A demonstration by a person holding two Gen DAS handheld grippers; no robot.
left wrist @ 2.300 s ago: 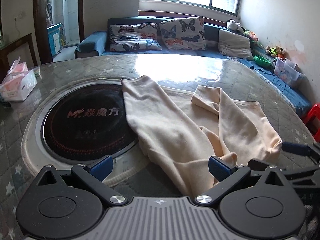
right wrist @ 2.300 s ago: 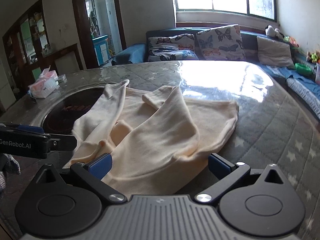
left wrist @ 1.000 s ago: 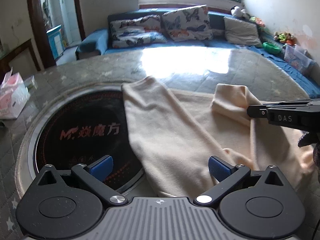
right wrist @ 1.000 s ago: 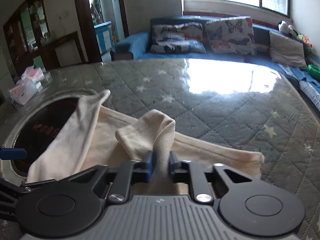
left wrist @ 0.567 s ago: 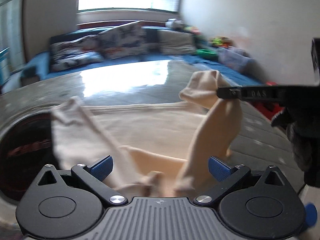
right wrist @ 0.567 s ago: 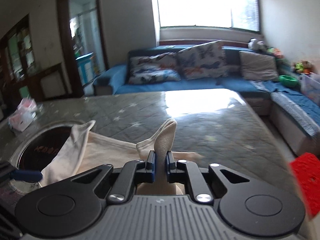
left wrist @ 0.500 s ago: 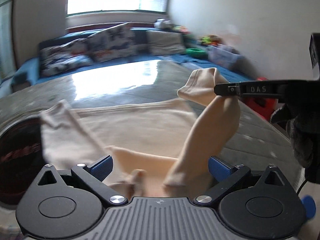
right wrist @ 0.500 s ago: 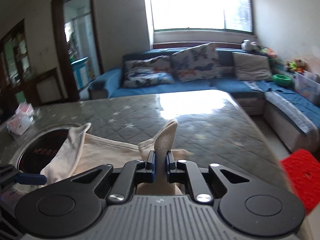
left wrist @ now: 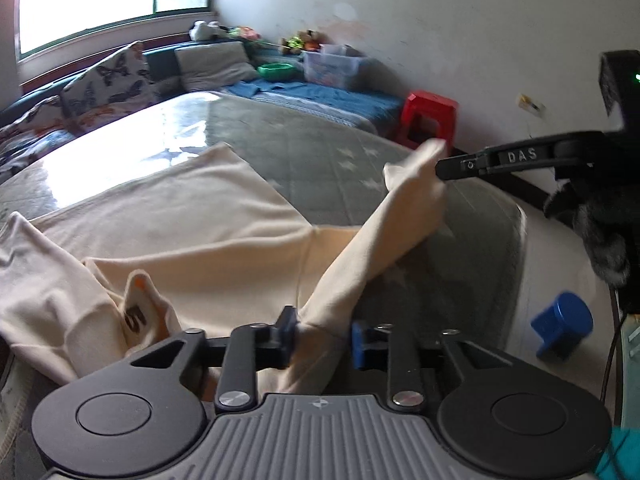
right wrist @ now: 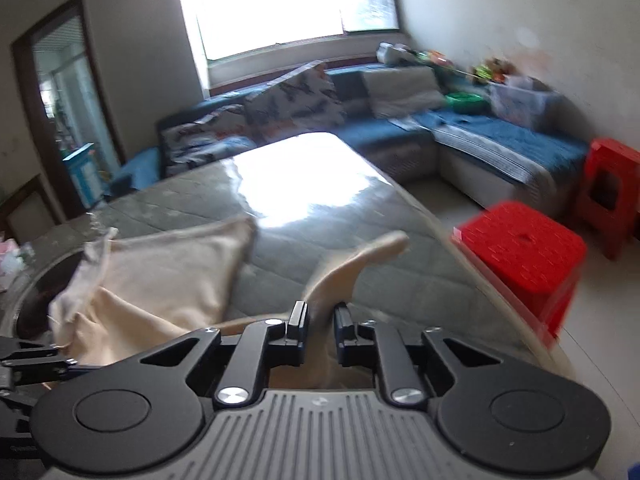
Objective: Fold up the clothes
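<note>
A cream sweater (left wrist: 192,220) lies spread on the quilted grey table (left wrist: 320,148). One sleeve (left wrist: 384,240) is pulled out straight to the right, just above the table top. My left gripper (left wrist: 322,340) is shut on the sleeve's base near the shoulder, with cloth bunched between the blue pads. My right gripper (right wrist: 320,320) is shut on the cuff end of the sleeve (right wrist: 360,256), which sticks up past the fingers. In the left wrist view the right gripper (left wrist: 440,168) holds that cuff near the table's right edge. The sweater's body (right wrist: 172,272) lies to the left.
The table's right edge (right wrist: 460,264) is close to the cuff. Red stools (right wrist: 524,248) and a blue stool (left wrist: 560,332) stand on the floor beyond it. A blue sofa with cushions (right wrist: 300,100) runs behind. A dark round inset (right wrist: 36,292) lies under the sweater's left side.
My left gripper has gone from wide open to shut on the sleeve's base. My right gripper has carried the cuff out to the right, stretching the sleeve. Both views swung right.
</note>
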